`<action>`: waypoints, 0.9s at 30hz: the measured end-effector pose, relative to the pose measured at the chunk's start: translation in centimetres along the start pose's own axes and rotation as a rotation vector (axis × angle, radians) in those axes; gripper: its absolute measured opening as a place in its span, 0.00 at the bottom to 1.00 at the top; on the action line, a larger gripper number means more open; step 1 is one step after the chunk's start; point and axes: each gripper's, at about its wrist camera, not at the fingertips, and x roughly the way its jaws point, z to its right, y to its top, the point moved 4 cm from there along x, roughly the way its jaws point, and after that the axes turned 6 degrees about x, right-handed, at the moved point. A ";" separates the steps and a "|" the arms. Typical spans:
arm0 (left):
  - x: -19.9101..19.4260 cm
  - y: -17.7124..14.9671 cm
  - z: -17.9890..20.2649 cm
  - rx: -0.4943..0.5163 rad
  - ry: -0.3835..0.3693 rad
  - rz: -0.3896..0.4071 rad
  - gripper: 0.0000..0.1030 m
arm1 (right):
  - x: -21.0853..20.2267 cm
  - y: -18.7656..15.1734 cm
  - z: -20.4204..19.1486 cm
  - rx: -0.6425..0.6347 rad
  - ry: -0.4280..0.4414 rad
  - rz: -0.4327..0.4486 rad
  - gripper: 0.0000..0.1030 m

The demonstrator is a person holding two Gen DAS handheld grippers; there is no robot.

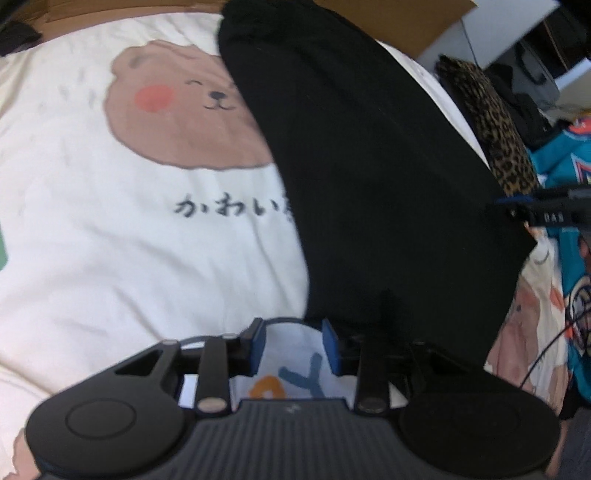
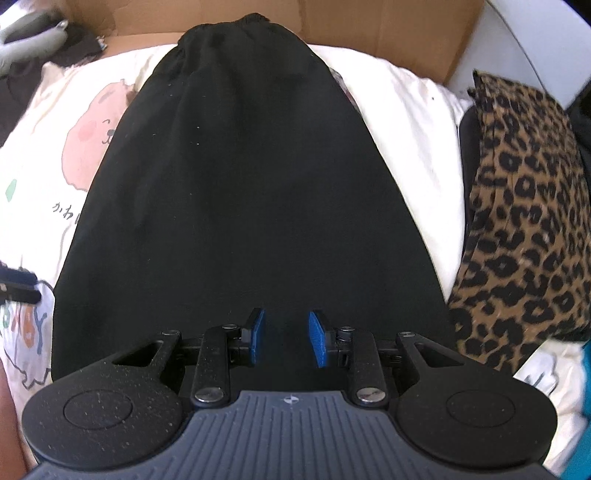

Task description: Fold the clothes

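Across the bear-print bedding lies the black garment, spread flat with its gathered waistband at the far end, near the cardboard box. The right gripper hovers over the near hem, jaws partly open and holding nothing. The left gripper sits just beside the hem's left corner, jaws partly open over bare bedding. For a clean fold, I judge both should pinch the hem corners evenly and clear the leopard-print cloth.
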 end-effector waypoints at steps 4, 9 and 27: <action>0.8 -0.5 0.7 0.008 -0.005 -0.012 0.37 | 0.4 -0.6 0.3 0.026 0.022 0.007 0.32; 0.9 -0.6 1.1 0.017 0.002 -0.002 0.41 | 1.3 -1.5 0.1 0.039 0.045 0.003 0.32; 2.3 -1.4 4.3 0.199 0.112 0.039 0.49 | 2.6 -2.9 0.1 0.052 0.067 -0.024 0.33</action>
